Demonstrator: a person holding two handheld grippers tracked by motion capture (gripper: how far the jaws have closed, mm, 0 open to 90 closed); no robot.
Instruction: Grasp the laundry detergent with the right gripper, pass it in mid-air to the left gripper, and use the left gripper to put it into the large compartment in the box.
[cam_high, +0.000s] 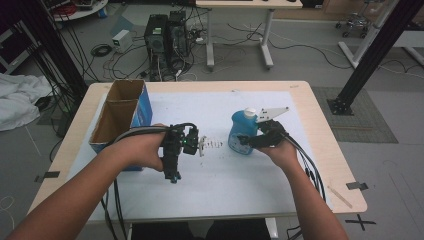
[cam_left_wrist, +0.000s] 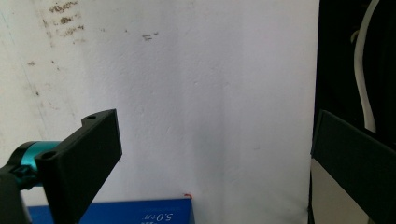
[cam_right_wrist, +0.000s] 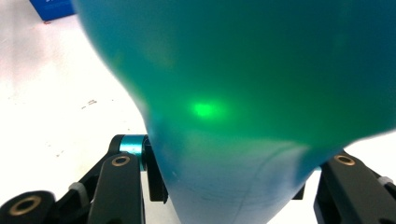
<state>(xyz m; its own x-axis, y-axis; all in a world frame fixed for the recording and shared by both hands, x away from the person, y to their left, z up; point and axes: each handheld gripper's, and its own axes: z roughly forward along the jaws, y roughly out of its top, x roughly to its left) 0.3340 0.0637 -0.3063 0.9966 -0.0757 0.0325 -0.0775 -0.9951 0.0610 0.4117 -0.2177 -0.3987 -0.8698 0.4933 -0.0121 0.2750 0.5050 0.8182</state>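
A blue bottle (cam_high: 240, 129) with a white cap stands right of centre on the white table cover (cam_high: 200, 107). My right gripper (cam_high: 248, 140) comes at it from the right and is shut on its lower body. In the right gripper view the blue-green bottle (cam_right_wrist: 243, 93) sits pinched between the two black jaws of that gripper (cam_right_wrist: 233, 186). My left gripper (cam_high: 175, 162) hovers over the middle of the cover, left of the bottle and apart from it. In the left gripper view that gripper (cam_left_wrist: 210, 130) is open, jaws wide, with bare cover between them.
An open cardboard box with blue sides (cam_high: 122, 112) stands at the table's left, close to my left hand; its blue edge (cam_left_wrist: 140, 215) shows low in the left gripper view. Faint dark marks (cam_high: 214, 144) lie on the cover between the grippers. Computer towers (cam_high: 165, 35) and cables sit on the floor beyond.
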